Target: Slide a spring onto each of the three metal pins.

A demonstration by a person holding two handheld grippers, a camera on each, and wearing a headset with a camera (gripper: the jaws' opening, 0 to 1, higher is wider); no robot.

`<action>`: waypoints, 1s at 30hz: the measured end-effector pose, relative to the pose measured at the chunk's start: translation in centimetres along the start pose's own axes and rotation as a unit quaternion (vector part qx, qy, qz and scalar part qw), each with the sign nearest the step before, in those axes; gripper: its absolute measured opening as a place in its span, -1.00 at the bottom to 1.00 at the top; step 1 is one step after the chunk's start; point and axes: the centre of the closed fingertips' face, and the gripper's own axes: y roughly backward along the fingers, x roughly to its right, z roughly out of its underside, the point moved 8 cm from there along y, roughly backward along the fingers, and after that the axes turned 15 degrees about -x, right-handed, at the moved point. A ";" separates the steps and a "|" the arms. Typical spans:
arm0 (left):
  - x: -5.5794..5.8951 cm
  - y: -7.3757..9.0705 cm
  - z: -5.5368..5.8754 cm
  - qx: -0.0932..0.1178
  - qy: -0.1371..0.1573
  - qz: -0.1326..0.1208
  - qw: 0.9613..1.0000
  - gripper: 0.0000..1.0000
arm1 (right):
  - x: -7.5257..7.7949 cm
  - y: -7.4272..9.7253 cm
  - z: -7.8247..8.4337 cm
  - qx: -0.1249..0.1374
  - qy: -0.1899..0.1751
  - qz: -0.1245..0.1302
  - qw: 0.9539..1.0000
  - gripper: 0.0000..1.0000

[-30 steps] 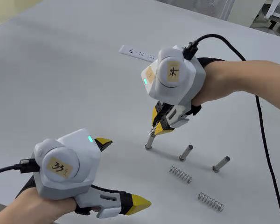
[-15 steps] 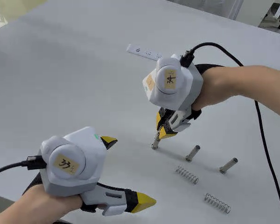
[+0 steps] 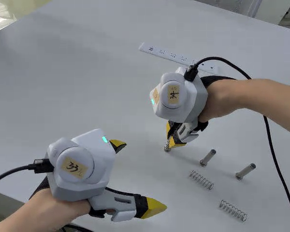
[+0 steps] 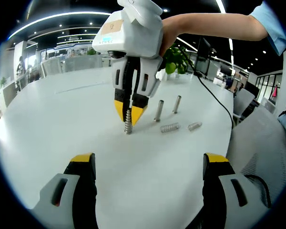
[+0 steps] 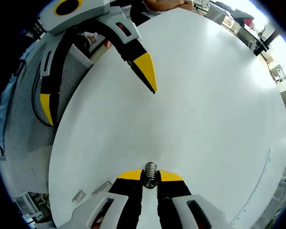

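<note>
My right gripper points down at the leftmost of three upright metal pins, shut on a spring that sits over that pin. In the left gripper view the spring reaches down to the table under the yellow tips. Two bare pins stand to the right. Two loose springs lie in front of them. My left gripper hovers open at the lower left, holding nothing. In the right gripper view the spring is pinched between the tips.
A white power strip lies at the back of the white table. A black cable runs from the right gripper along the right side. A desk edge and chair lie beyond the table on the right.
The right gripper has gone down along the leftmost pin with the spring, so less of the pin shows below its tips. The head camera has shifted; the left gripper stays open.
</note>
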 end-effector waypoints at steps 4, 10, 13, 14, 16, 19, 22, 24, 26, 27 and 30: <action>0.0 0.0 0.0 0.001 0.000 0.001 1.000 0.84 | 0.0 -0.1 0.0 0.000 0.000 0.003 1.000 -0.86; 0.1 -0.1 0.1 0.001 0.000 0.003 1.000 0.83 | -0.2 -0.4 -0.2 -0.001 0.002 0.007 1.000 -0.85; 0.1 -0.1 0.1 0.001 0.000 0.004 1.000 0.83 | -0.2 -0.6 -0.2 -0.001 0.002 0.008 1.000 -0.84; 0.1 -0.1 0.1 0.001 0.000 0.004 1.000 0.83 | -0.3 -0.7 -0.2 -0.001 -0.001 0.005 1.000 -0.84; 0.1 -0.1 0.1 0.001 -0.001 0.004 1.000 0.83 | -0.4 -0.8 -0.2 -0.003 0.000 0.005 1.000 -0.84; 0.1 -0.1 0.2 0.000 -0.001 0.005 1.000 0.83 | -0.4 -0.9 -0.2 -0.004 -0.002 0.003 1.000 -0.83; 0.1 -0.1 0.1 0.000 -0.002 0.005 1.000 0.83 | -0.4 -1.1 -0.2 -0.001 -0.007 -0.001 1.000 -0.80; 0.1 0.0 0.1 0.000 -0.002 0.006 1.000 0.83 | -0.4 -1.2 -0.1 0.002 -0.010 -0.001 1.000 -0.74; 0.1 0.0 0.1 0.000 -0.002 0.006 1.000 0.83 | -0.3 -1.3 -0.1 0.003 -0.013 0.004 1.000 -0.65; 0.1 0.0 0.1 -0.001 -0.003 0.006 1.000 0.83 | -0.3 -1.2 -0.1 0.003 -0.013 0.005 1.000 -0.60; 0.1 0.0 0.0 -0.001 -0.003 0.007 1.000 0.83 | -0.2 -1.3 -0.1 0.009 -0.020 0.009 1.000 -0.43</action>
